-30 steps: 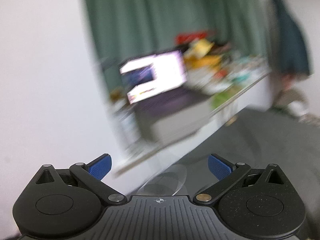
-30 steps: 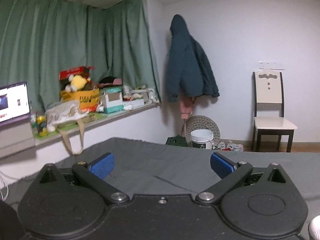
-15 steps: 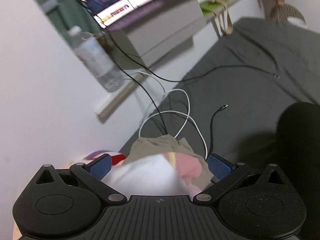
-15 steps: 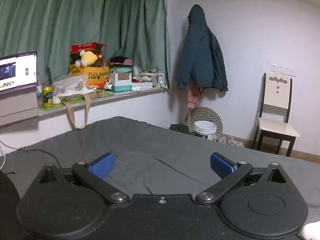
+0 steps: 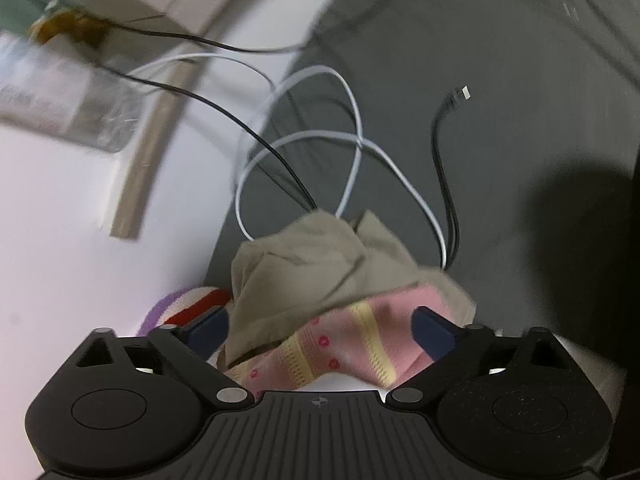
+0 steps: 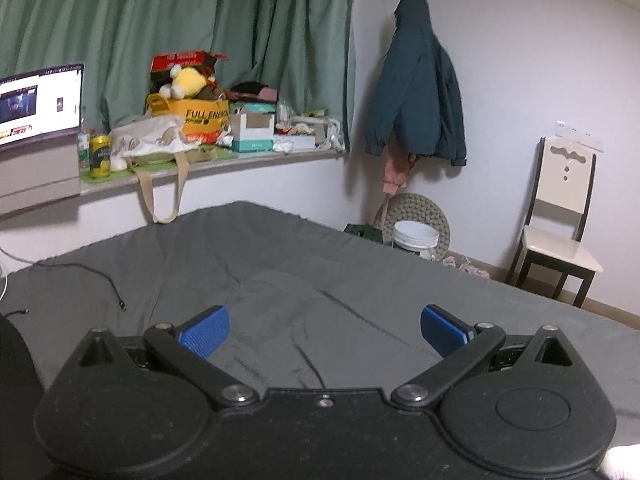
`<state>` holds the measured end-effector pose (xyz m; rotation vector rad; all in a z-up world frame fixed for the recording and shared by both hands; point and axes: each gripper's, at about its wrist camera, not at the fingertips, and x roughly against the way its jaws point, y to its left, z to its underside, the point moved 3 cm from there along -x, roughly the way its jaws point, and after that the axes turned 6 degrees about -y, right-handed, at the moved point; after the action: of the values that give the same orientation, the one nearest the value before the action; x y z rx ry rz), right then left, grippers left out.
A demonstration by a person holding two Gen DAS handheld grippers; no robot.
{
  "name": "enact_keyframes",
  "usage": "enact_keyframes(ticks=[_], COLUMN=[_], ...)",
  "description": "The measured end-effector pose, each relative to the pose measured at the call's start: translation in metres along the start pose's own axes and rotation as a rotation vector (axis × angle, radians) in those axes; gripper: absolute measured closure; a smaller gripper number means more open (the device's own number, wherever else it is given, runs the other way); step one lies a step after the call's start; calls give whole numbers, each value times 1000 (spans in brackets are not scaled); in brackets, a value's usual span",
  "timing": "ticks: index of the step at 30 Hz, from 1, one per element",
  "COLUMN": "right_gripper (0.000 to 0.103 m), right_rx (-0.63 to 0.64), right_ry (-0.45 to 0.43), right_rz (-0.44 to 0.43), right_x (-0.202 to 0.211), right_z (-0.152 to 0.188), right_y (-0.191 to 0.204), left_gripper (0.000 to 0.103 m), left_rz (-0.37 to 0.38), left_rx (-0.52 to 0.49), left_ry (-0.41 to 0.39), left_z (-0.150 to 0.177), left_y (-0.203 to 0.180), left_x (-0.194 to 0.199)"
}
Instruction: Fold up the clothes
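A heap of clothes lies at the bed's edge by the wall in the left wrist view: a beige garment (image 5: 316,264) on top, a pink and yellow striped knit (image 5: 352,340) under it, and a purple, white and red striped piece (image 5: 188,304) at the left. My left gripper (image 5: 320,330) hangs open right over the heap, its blue pads on either side of the pink knit without closing on it. My right gripper (image 6: 323,330) is open and holds nothing above the grey bed sheet (image 6: 280,280).
White cables (image 5: 352,148) and black cables (image 5: 444,168) loop on the sheet just beyond the heap. A wall and a shelf edge (image 5: 152,148) run along the left. A dark shape (image 5: 608,260) fills the right. Across the room are a cluttered shelf (image 6: 224,156), a laptop (image 6: 40,104), a chair (image 6: 560,224) and a bucket (image 6: 414,238).
My left gripper has swung down from facing the room to the clothes heap and moved closer over it. The right gripper has drifted slightly, still open above the bed.
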<state>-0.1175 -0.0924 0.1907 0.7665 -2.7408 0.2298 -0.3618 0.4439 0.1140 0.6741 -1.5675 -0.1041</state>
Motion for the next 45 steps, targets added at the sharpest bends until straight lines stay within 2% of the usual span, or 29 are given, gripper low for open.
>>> enact_keyframes(ticks=[2, 3, 4, 6, 8, 9, 10, 11, 12, 15, 19, 22, 27, 33, 36, 41, 44, 45], right_gripper=[0, 0, 0, 0, 0, 0, 0, 0, 0, 0, 0, 0, 0, 0, 0, 0, 0, 0], right_rx=[19, 28, 34, 39, 42, 46, 52, 59, 63, 64, 67, 63, 46, 43, 30, 26, 28, 29], right_ry=[11, 12, 14, 23, 37, 42, 47, 49, 50, 55, 51, 43, 37, 10, 1, -14, -27, -32], right_rz=[0, 1, 3, -1, -8, -9, -9, -6, -4, -1, -1, 4, 2, 9, 9, 12, 9, 7], right_x=[-2, -3, -5, -7, -10, -10, -10, -10, -10, -10, -8, -6, -3, 3, 5, 12, 15, 17], right_z=[3, 4, 5, 7, 10, 11, 12, 13, 13, 14, 13, 12, 10, 4, 1, -1, -5, -7], right_y=[4, 6, 8, 10, 12, 12, 12, 13, 12, 11, 10, 8, 4, 0, -2, -4, -2, -2], left_gripper=[6, 13, 30, 48, 52, 55, 65, 70, 81, 99, 100, 100, 100, 100, 100, 100, 100, 103], left_rz=[-6, -6, -5, 8, 40, 44, 49, 45, 40, 33, 4, -12, -52, -41, 17, 70, 153, 215], left_rx=[-10, -6, -2, -2, -32, -54, -62, -49, -37, 39, 120, 221, 289, 418, 483, 485, 492, 500], left_ry=[20, 33, 45, 89, 114, 114, 112, 102, 92, 25, -77, -229, -383, -563, -664, -814, -907, -985], left_z=[0, 1, 1, 7, 13, 16, 18, 20, 21, 21, 22, 16, 5, 6, 13, 26, 33, 34], left_y=[1, 2, 3, 2, -4, -8, -9, -9, -8, 1, 11, 20, 34, 61, 72, 75, 75, 74], left_x=[-7, -10, -14, -23, -31, -32, -33, -33, -33, -26, -12, 12, 51, 101, 126, 175, 208, 223])
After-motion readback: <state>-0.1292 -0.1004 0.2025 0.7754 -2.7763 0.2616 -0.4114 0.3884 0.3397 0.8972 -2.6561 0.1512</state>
